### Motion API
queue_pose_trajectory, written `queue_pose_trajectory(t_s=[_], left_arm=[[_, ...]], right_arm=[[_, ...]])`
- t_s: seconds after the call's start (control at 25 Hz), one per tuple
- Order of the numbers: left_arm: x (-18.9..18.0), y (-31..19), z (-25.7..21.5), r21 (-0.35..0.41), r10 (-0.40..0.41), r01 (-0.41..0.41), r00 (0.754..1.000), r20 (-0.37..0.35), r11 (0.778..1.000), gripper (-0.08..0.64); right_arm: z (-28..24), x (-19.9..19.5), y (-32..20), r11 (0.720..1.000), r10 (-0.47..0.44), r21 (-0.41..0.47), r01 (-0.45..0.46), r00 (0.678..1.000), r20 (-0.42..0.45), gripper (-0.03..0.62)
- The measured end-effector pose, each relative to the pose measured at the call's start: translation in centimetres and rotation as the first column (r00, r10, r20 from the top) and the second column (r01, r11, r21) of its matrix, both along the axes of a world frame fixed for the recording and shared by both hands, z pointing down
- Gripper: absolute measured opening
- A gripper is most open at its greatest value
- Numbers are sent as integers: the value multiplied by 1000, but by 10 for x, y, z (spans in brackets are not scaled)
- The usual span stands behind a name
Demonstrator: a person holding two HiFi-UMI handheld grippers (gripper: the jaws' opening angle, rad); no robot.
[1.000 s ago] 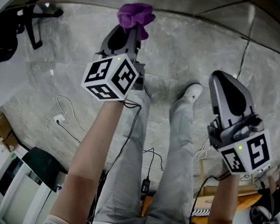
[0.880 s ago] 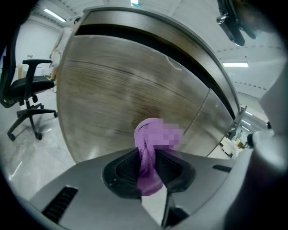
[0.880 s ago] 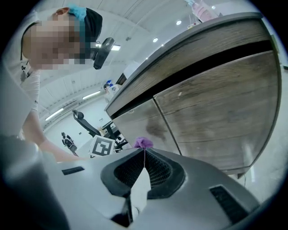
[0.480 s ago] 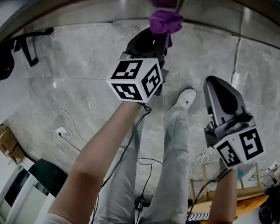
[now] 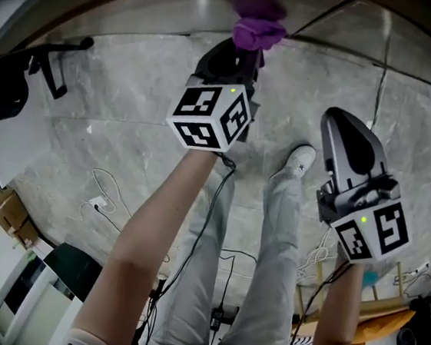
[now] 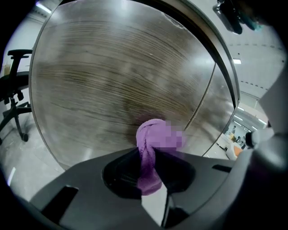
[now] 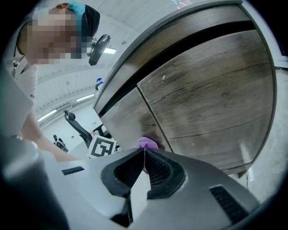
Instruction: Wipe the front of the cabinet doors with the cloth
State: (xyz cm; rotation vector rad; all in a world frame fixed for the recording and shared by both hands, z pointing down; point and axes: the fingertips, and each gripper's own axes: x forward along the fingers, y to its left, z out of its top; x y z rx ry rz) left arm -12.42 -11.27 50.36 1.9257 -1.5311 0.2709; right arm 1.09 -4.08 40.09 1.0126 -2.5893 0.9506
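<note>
My left gripper [image 5: 247, 52] is shut on a bunched purple cloth [image 5: 257, 30], holding it up against the grey-brown wooden cabinet door [image 5: 153, 4]. In the left gripper view the cloth [image 6: 154, 138] sticks out from between the jaws and presses on the door [image 6: 112, 81], just left of the seam [image 6: 205, 96] between two doors. My right gripper [image 5: 343, 127] hangs lower at the right, shut with nothing in it, away from the cabinet. From the right gripper [image 7: 144, 152] I see the cloth [image 7: 147, 143] on the left door [image 7: 128, 121], beside the right door [image 7: 211, 90].
A black office chair [image 5: 22, 68] stands at the left on the grey marble floor [image 5: 113, 117]. The person's grey-trousered legs and white shoe [image 5: 302, 158] are below the grippers. Cables [image 5: 105, 188] lie on the floor. A dark green bin [image 5: 66, 259] sits at the lower left.
My left gripper has carried the cloth up and to the right until it meets the cabinet door. The right gripper has stayed about where it was.
</note>
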Motion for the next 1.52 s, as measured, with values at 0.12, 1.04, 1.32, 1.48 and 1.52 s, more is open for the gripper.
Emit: queue_pose_trajectory(t_s=[0.12, 1.04, 1.32, 1.48, 1.52], left_arm=[[-35, 4, 3, 0, 7, -7, 1000, 30, 1000, 83], [-281, 42, 17, -43, -250, 261, 952, 179, 964, 82], [-205, 64, 28, -70, -201, 217, 962, 183, 974, 83], [-122, 61, 50, -96, -68, 85, 983, 170, 992, 81], [-99, 59, 55, -102, -35, 53, 986, 163, 993, 81]], right_arm=[[9, -14, 14, 999, -42, -12, 41, 999, -28, 29], [29, -139, 27, 993, -113, -33, 112, 994, -9, 29], [33, -90, 46, 992, -115, -59, 114, 993, -12, 29], [44, -51, 45, 992, -101, -81, 99, 995, -23, 29], [47, -40, 44, 992, -92, -87, 90, 995, -24, 29]])
